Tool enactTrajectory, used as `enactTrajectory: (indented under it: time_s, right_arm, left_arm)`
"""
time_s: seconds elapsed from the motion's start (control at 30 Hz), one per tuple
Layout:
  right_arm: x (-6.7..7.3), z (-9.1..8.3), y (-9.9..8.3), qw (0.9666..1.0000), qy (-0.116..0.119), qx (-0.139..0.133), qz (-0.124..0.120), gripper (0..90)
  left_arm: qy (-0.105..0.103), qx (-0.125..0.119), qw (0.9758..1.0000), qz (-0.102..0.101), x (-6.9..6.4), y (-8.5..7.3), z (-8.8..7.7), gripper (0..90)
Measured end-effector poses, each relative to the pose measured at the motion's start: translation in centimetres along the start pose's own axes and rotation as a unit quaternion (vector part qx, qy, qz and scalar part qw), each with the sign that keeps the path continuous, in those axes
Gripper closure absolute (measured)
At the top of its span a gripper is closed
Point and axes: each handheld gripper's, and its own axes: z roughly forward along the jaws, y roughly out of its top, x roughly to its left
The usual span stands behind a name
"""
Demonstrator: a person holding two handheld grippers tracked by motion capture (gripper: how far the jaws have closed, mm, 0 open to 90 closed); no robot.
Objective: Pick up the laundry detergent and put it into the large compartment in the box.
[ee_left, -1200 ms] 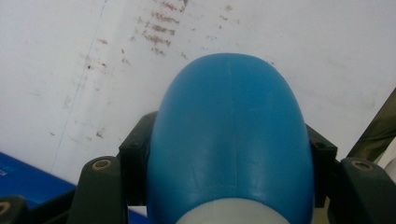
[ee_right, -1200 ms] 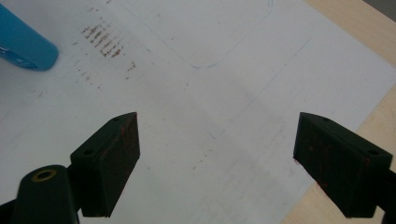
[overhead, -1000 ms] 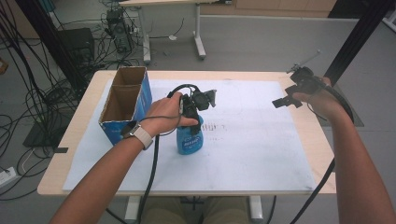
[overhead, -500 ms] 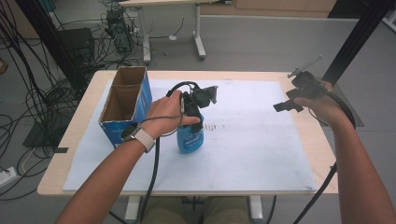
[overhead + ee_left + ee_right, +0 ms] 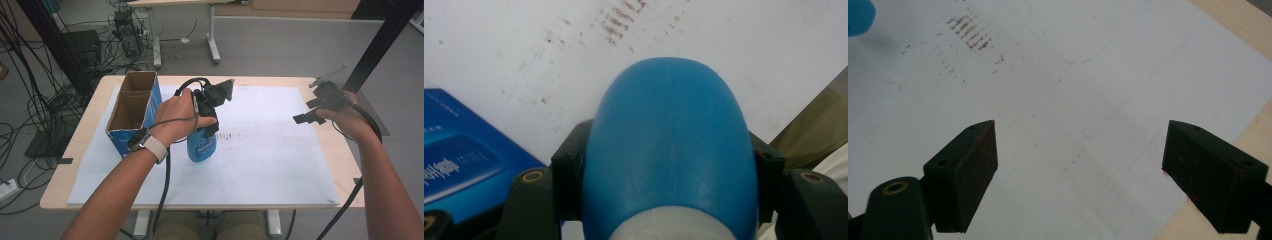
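A: Bottle (image 5: 202, 146) position? Your left gripper (image 5: 209, 120) clamps its blue body, centre frame, beside the box (image 5: 131, 111).
B: Risk: smooth plastic may slip onto the bench (image 5: 280, 165). Your right gripper (image 5: 1080, 172) jaws gape, empty.

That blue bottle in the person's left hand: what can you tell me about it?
The blue bottle looks like smooth plastic, with a rounded body and a label on its side. It hangs upright above the white sheet, beside the open cardboard box. The left gripper is shut on it, its black jaws pressing either side of the body.
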Motion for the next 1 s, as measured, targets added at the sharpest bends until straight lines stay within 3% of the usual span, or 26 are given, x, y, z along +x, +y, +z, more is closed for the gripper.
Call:
enactTrajectory:
  time_s: [0.23,0.53,0.83,1.0]
  right_arm:
    - [0.3,-0.2,0.4,0.9999,0.002,-0.005,-0.011,14.6]
    - [0.6,-0.3,0.8,0.9998,0.004,-0.006,-0.02,14.6]
    - [0.7,-0.7,1.2,0.9996,0.002,-0.009,-0.026,14.6]
    - [0.7,-0.8,1.3,0.9995,0.004,-0.011,-0.03,14.6]
  left_arm:
    - [0.005,0.0,0.9993,-0.037,0.2,-0.7,-1.2,37.7]
    - [0.005,0.001,0.998,-0.063,0.2,-1.0,-2.8,37.7]
    - [0.011,-0.004,0.9948,-0.101,0.2,-1.7,-4.7,37.6]
    - [0.021,0.007,0.994,-0.107,-0.2,-1.4,-5.6,37.5]
